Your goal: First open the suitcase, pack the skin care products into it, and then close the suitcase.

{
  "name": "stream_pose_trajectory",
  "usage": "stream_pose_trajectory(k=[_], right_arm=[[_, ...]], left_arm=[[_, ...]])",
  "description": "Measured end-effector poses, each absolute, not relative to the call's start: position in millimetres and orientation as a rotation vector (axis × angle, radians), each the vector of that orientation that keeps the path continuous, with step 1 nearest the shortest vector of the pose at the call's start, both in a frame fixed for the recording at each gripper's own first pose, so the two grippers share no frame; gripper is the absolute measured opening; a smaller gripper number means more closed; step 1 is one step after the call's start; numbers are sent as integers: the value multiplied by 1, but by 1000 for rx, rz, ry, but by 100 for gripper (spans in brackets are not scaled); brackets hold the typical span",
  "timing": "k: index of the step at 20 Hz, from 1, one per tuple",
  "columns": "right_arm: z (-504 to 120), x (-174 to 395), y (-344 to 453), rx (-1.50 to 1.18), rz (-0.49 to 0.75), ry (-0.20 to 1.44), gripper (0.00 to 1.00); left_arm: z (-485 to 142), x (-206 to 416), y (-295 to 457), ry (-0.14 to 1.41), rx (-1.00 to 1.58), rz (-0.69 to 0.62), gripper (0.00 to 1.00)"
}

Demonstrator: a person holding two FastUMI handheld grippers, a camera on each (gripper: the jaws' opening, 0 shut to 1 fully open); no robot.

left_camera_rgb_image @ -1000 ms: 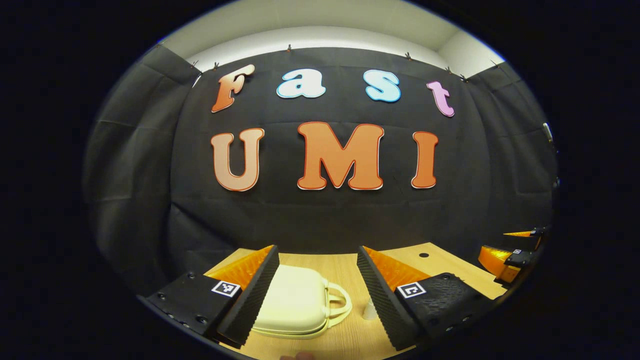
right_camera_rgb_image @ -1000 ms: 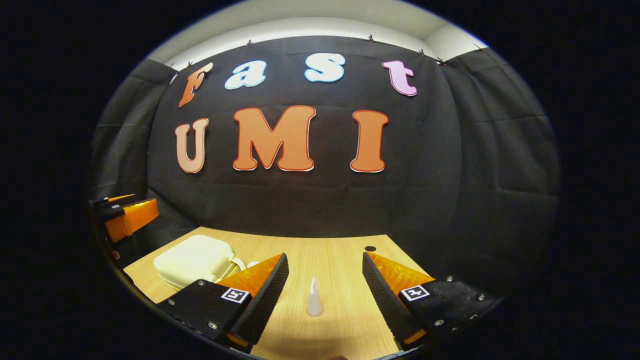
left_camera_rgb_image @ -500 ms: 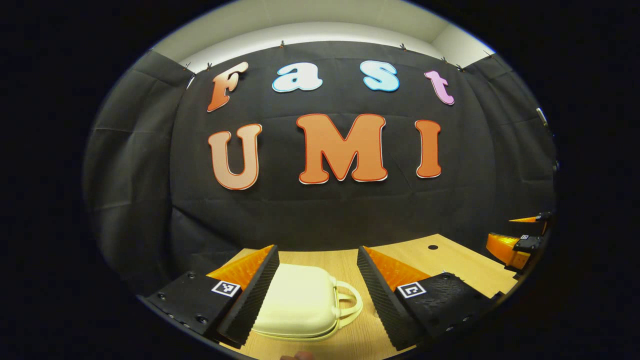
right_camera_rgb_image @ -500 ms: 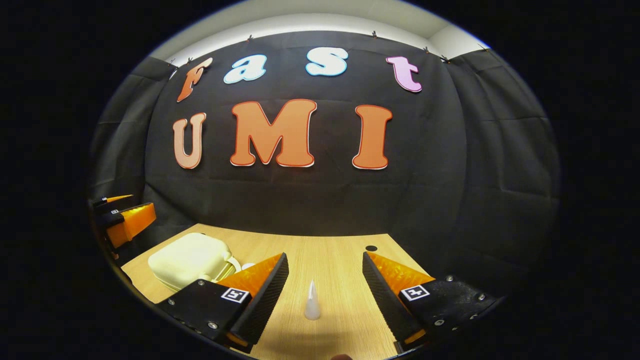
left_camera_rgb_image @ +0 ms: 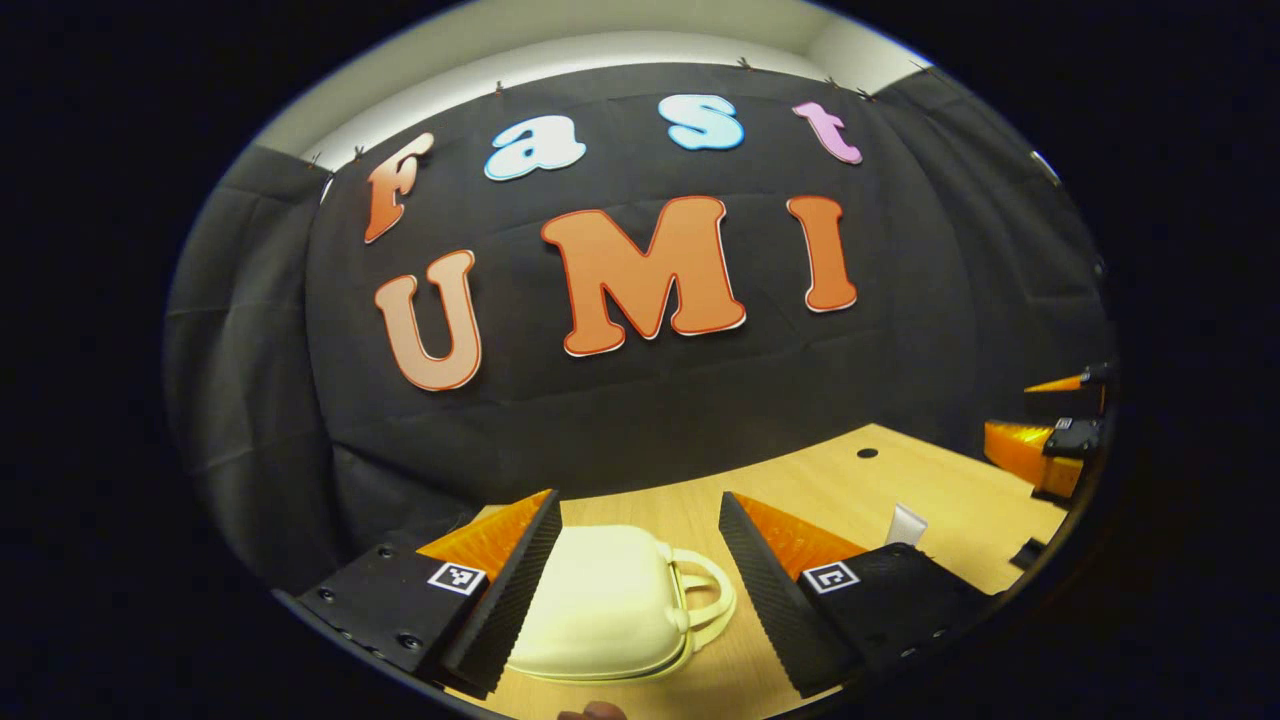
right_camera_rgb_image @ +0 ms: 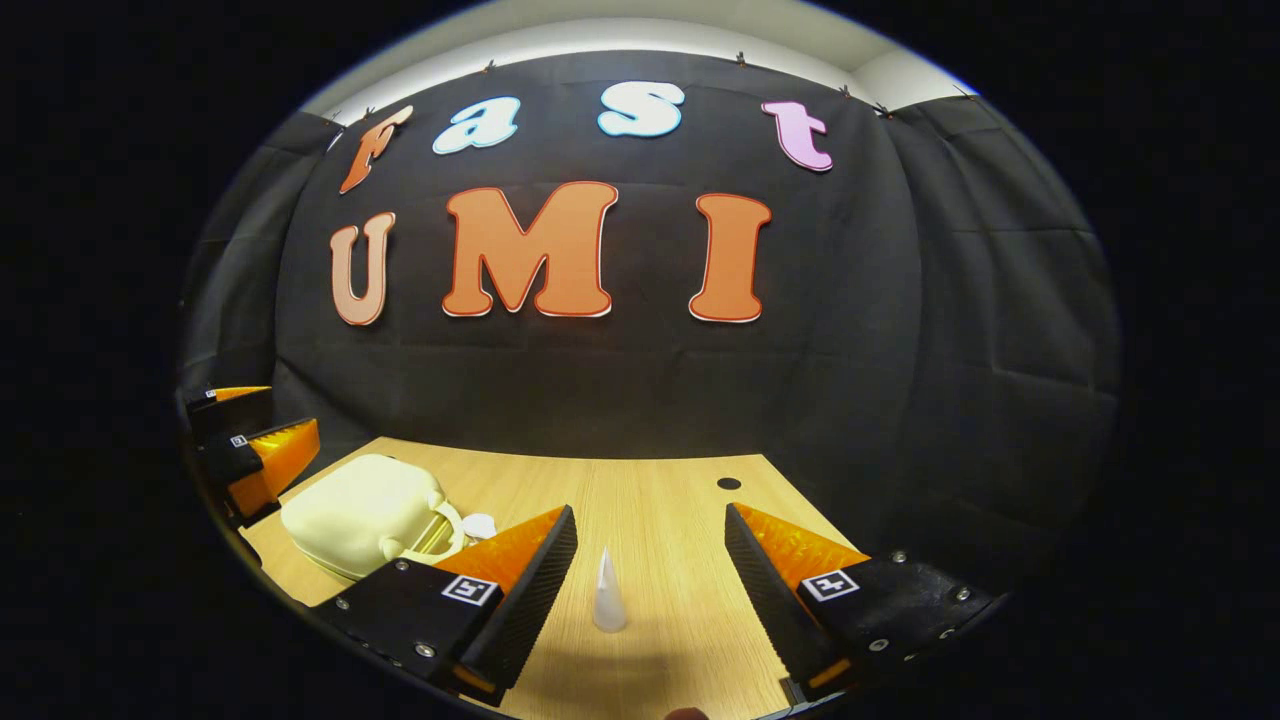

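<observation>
Suitcase (left_camera_rgb_image: pixel 600 605) lay closed between spread left gripper (left_camera_rgb_image: pixel 640 575) fingers; right gripper (right_camera_rgb_image: pixel 650 590) spread too, holding nothing. Best pinched lid edge near handle (left_camera_rgb_image: pixel 705 600), lifted slowly.

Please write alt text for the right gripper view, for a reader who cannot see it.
The right gripper is open above a wooden table, with a small white cone-shaped tube standing upright between its fingers, not touched. To the left lies a closed cream suitcase, and the left gripper is at the far left edge.
</observation>
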State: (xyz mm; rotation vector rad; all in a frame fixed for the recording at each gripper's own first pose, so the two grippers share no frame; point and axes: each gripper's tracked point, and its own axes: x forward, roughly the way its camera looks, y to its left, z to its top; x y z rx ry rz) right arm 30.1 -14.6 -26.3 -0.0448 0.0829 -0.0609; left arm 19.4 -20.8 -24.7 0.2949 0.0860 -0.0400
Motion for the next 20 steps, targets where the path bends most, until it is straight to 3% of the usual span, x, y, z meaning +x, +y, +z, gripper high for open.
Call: stream_pose_trajectory(k=[20], right_arm=[[-114,1,-141,51,-302,262,95]], left_arm=[[-226,87,-60,422,1097,-135,98]])
